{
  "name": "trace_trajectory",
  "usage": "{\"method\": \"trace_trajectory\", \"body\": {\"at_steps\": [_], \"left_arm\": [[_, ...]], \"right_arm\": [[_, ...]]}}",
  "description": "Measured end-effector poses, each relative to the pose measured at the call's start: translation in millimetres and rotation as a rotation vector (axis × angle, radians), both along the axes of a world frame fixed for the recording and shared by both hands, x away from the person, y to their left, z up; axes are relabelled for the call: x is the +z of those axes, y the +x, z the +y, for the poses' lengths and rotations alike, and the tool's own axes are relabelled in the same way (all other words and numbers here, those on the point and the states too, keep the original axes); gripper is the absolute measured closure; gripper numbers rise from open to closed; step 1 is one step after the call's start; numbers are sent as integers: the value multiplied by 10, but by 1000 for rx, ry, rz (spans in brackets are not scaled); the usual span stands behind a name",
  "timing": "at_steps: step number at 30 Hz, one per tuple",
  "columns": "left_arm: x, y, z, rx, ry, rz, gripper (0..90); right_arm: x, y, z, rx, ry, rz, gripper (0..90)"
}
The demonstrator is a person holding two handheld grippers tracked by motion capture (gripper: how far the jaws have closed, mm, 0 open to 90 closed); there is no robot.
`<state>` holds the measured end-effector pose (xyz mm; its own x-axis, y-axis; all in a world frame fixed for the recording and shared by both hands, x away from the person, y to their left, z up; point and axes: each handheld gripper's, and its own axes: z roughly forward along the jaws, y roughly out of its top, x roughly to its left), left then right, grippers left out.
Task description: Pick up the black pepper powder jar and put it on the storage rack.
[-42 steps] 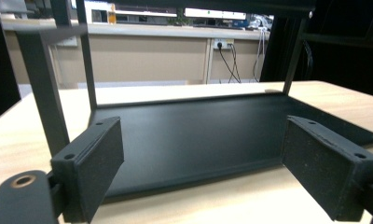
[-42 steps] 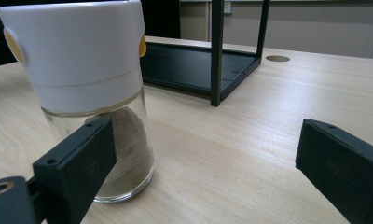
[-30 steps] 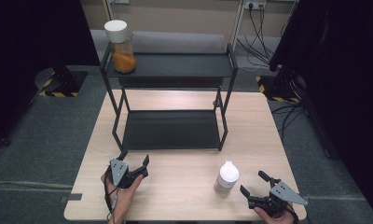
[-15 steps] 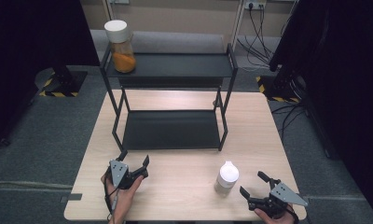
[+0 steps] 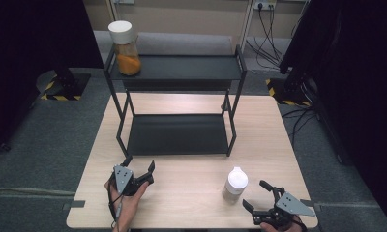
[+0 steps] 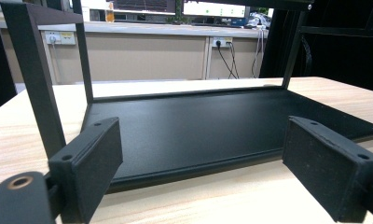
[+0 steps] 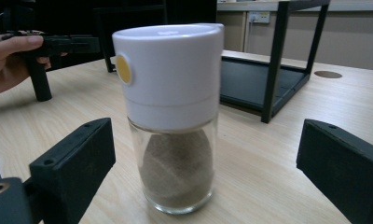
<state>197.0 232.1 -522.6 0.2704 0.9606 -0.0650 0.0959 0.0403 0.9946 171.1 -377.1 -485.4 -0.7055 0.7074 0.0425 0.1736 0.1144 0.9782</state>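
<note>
Jar [image 7: 172, 116] stands upright on counter [image 5: 191, 193], between wide-spread jaws of right tool [image 5: 265, 197], untouched. Glass body likely smooth, breakable, moderately light; grip advised below white cap [image 7: 168, 70]. Left tool [image 5: 139, 166] wide, empty.

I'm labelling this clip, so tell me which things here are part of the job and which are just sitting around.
In the job:
- right gripper, open, jaws either side of the jar
- white-lidded jar of brown powder, upright on the table

Just there:
- left gripper, open, facing the rack
- black two-tier rack
- jar of orange contents on the top shelf
</note>
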Motion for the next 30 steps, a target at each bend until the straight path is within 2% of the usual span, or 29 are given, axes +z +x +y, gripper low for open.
{"method": "trace_trajectory", "body": {"at_steps": [7,14,24,26,30], "left_arm": [[-1,-1,-7,-3,8,-3,114],[-5,-3,-3,-3,6,-5,115],[-2,0,-2,-5,6,-3,115],[-1,2,-2,-5,5,-2,115],[-2,1,-1,-4,4,-3,115]], "right_arm": [[78,77,122,34,-10,-6,60],[164,263,255,69,-43,-6,120],[110,373,358,86,-82,10,244],[101,387,362,89,-80,13,296],[93,382,366,86,-79,5,306]]}}
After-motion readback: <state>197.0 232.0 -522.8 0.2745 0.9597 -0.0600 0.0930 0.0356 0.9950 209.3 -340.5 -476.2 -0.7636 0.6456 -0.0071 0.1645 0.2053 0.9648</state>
